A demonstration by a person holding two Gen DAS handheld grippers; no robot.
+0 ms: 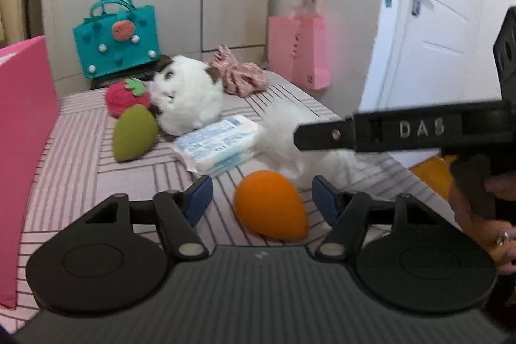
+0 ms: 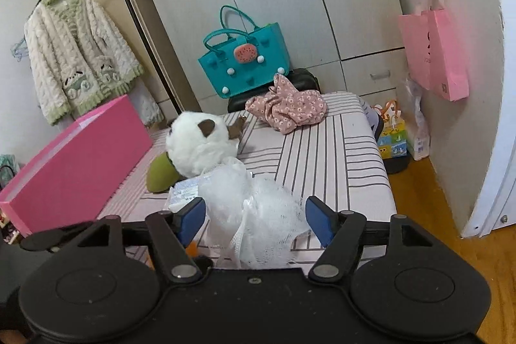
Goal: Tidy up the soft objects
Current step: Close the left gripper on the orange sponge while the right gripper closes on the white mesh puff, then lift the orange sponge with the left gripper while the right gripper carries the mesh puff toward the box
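An orange egg-shaped sponge (image 1: 270, 204) lies on the striped bed between the open fingers of my left gripper (image 1: 262, 199). A white mesh bath puff (image 2: 258, 208) lies between the open fingers of my right gripper (image 2: 254, 215); it also shows in the left wrist view (image 1: 287, 134). Behind lie a green sponge (image 1: 133, 133), a red plush strawberry (image 1: 125, 97), a white plush animal (image 1: 188, 92), a pack of tissues (image 1: 219, 141) and a floral cloth (image 2: 287, 107). My right gripper's side (image 1: 403, 131) crosses the left wrist view.
A pink box (image 2: 77, 160) stands along the bed's left side. A teal bag (image 2: 245, 60) sits behind the bed by the wardrobe. A pink paper bag (image 2: 435, 54) hangs on the right wall. The bed's right edge (image 2: 383, 170) drops to a wooden floor.
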